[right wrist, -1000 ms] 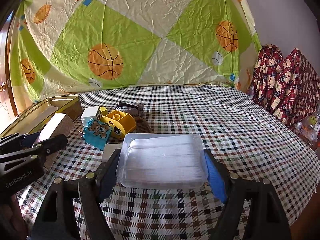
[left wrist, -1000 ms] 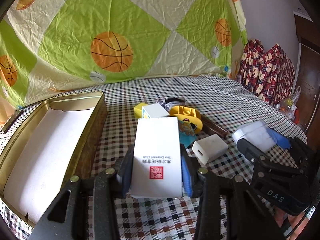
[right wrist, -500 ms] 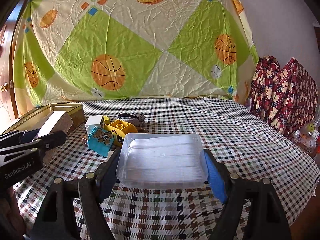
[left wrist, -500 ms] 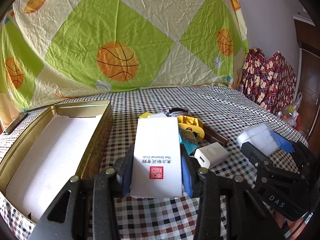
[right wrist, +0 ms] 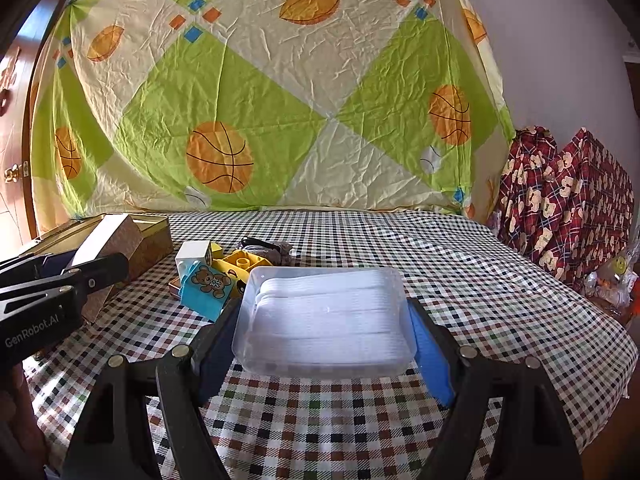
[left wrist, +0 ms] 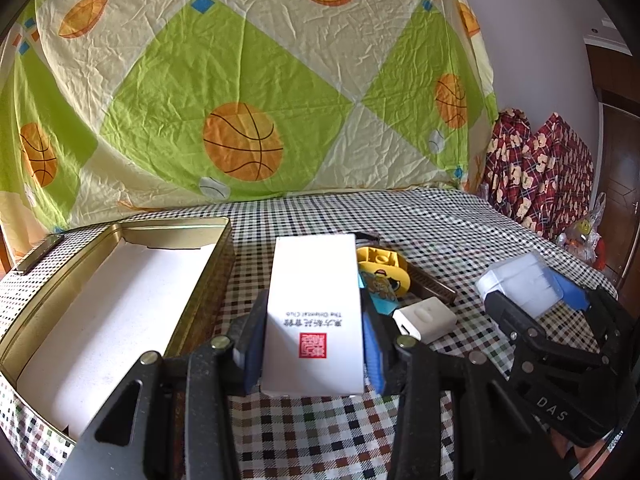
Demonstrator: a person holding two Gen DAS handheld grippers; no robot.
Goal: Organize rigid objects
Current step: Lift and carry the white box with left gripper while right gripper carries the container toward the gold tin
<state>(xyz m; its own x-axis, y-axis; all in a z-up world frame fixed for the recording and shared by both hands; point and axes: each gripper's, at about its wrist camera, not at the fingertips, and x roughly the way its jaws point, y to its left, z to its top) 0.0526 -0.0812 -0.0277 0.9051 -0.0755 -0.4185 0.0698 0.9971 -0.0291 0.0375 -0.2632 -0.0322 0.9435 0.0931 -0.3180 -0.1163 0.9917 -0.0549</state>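
The left gripper (left wrist: pixel 314 344) holds a white box (left wrist: pixel 314 312) between its blue pads (left wrist: pixel 372 344), which press on the two long sides. The box carries a red stamp and small print on its top face, and it is lifted above the checked cloth (left wrist: pixel 320 440), just to the right of the tin (left wrist: pixel 52 280). The tin is open, gold at the rim, with a white lining inside.

The right gripper (right wrist: pixel 324 332) holds a clear case (right wrist: pixel 324 316) with white pieces stacked inside. Its jaws stand wide, and the pads touch both short ends of the case. The case sits above the cloth (right wrist: pixel 500 280), near the front edge of the table.

Between the two grippers lies a small pile of things: a white charger (left wrist: pixel 424 318), a yellow block (right wrist: pixel 240 262), a blue tile with a bear (right wrist: pixel 206 286), a white cube (right wrist: pixel 194 254) and a brown bar (left wrist: pixel 434 286). Something dark and grey lies behind the yellow block, but I cannot tell what it is.

A sheet with basketballs (right wrist: pixel 220 156) hangs behind the table, and a red cloth with bears (right wrist: pixel 568 200) is at the right.
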